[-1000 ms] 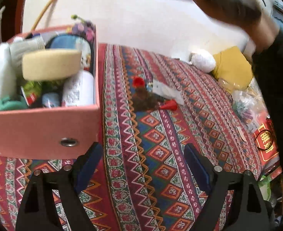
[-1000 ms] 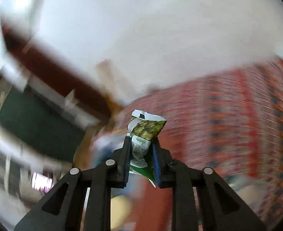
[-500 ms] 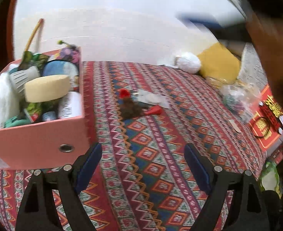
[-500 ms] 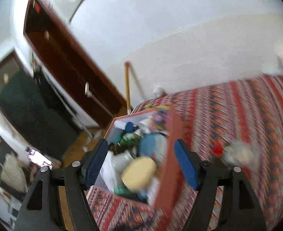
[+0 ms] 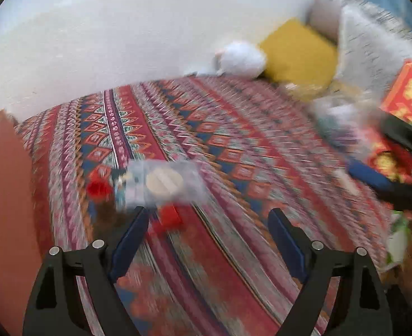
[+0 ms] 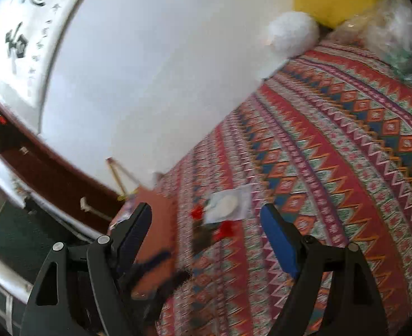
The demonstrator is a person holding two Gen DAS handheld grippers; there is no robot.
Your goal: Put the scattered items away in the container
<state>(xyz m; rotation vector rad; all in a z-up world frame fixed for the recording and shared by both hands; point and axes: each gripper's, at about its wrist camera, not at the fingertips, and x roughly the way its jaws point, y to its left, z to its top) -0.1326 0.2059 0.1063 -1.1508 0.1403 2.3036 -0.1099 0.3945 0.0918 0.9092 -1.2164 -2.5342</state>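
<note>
Just ahead of the left tool (image 5: 206, 221), whose 2 fingers stand wide apart and hold nothing, a clear packet (image 5: 161, 182) with a pale disc inside lies flat on the patterned bedspread (image 5: 262, 151), its long axis running left to right, slightly left of centre. Red pieces (image 5: 168, 217) and a brown clump (image 5: 108, 215) sit beside it. Left of the tool stands the pink container (image 5: 7, 210). Angled down at the same packet (image 6: 228, 204), the right tool (image 6: 206, 218) is likewise spread and empty.
</note>
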